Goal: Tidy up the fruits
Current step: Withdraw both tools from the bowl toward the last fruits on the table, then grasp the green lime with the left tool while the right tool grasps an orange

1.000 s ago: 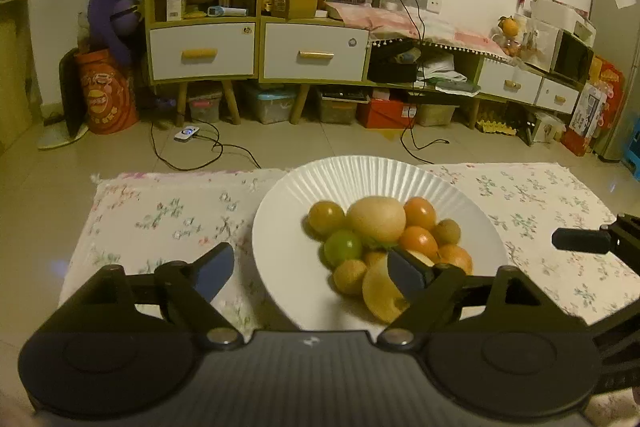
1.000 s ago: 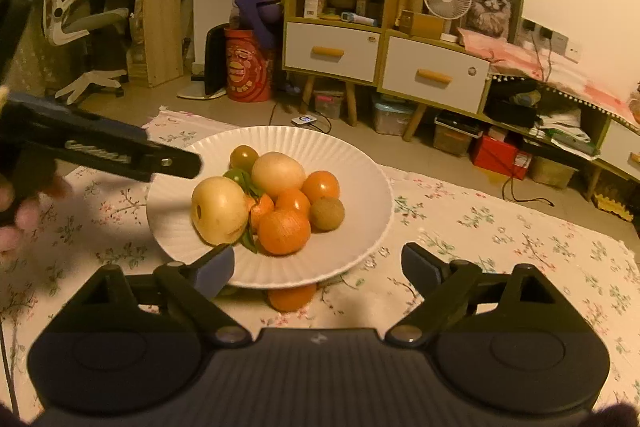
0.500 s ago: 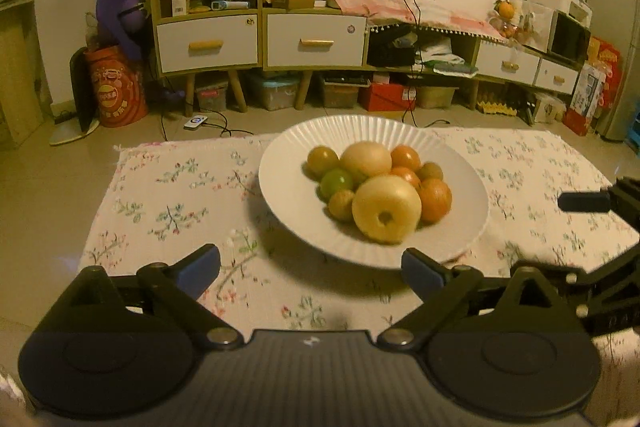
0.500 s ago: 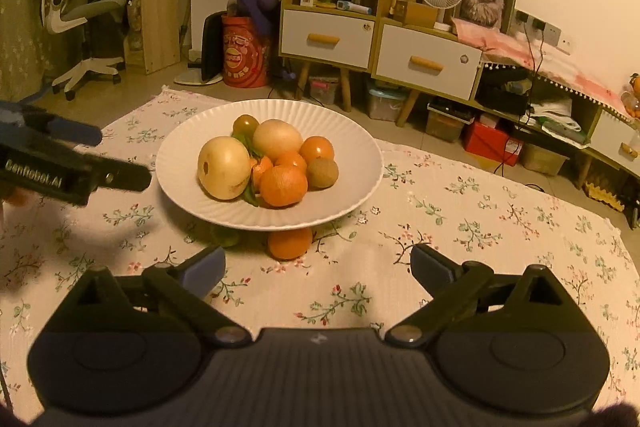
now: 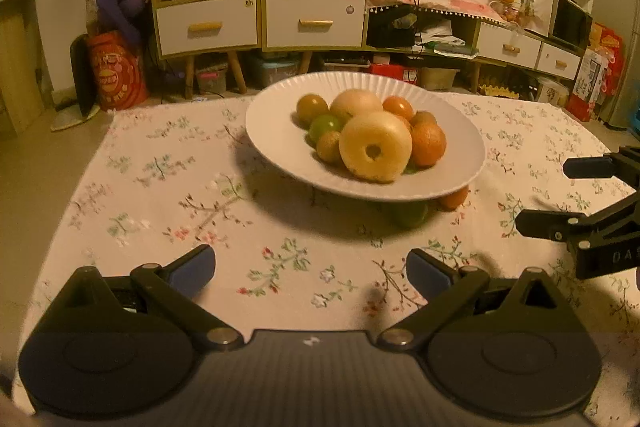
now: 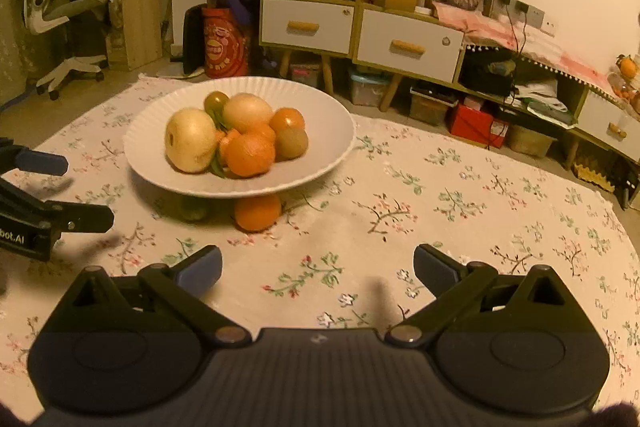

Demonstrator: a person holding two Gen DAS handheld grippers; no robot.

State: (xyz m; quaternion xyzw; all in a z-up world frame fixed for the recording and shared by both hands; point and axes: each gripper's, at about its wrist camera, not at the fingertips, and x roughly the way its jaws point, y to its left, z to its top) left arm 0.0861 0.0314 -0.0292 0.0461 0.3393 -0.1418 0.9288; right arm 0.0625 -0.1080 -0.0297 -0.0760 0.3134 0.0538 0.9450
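Note:
A white ribbed plate (image 5: 280, 147) (image 6: 320, 163) holds a heap of several fruits: two pale pears (image 5: 375, 151) (image 6: 191, 140), oranges (image 6: 250, 155), a green fruit (image 5: 323, 125) and small brown ones. An orange (image 6: 258, 213) and a green fruit (image 5: 409, 214) lie on the cloth beside the plate's near rim, partly under it. My left gripper (image 5: 311, 273) is open and empty, well short of the plate. My right gripper (image 6: 318, 269) is open and empty, also short of the plate. Each gripper shows at the edge of the other's view.
The plate stands on a floral cloth (image 5: 168, 195) spread on the floor. Behind it are wooden cabinets with white drawers (image 5: 314, 23), a fan, a red bin (image 5: 114, 71) and storage boxes. An office chair (image 6: 52, 7) stands at far left.
Both grippers have drawn back from the plate toward me, so more bare cloth lies in front of each. The fruits have not moved.

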